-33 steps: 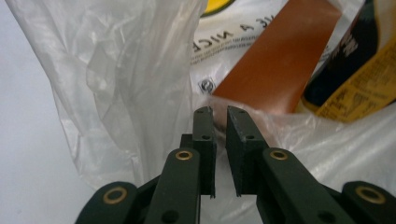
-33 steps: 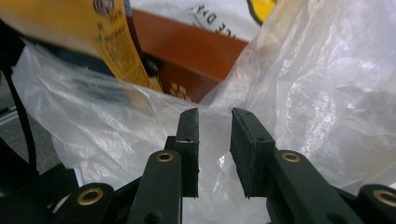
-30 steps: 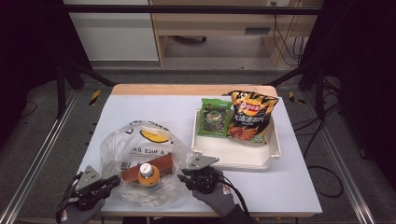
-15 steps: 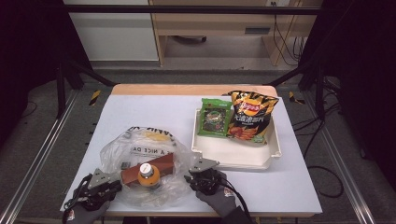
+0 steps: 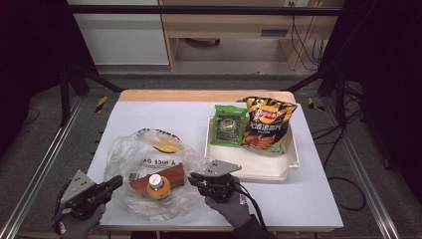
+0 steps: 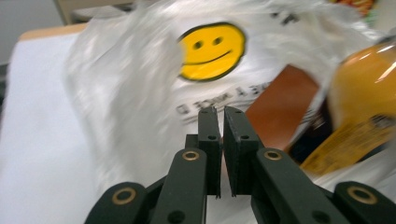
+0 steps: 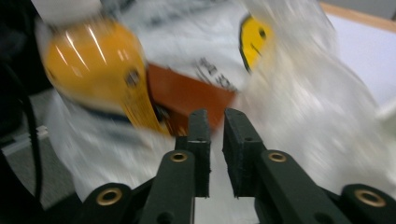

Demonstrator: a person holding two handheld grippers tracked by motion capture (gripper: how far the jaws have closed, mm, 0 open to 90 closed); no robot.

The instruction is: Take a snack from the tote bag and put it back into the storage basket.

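plastic bag [image 5: 149, 174] lain on worktop [image 5: 298, 199] between left gripper [image 5: 115, 182] and right gripper [image 5: 194, 179]; fingers just closing, bag film pinched at both sides; orange bottle [image 5: 159, 186] inside, nearer right gripper.

The left gripper [image 5: 112, 183] sits at the bench's near left corner, held in a grey-gloved left hand [image 5: 79, 224], pointing toward the right. The right gripper [image 5: 191, 178] sits at the near edge, mid-bench, in the right hand [image 5: 230, 208], pointing left. Both pairs of black jaws have just been closing, each pinching thin plastic film.
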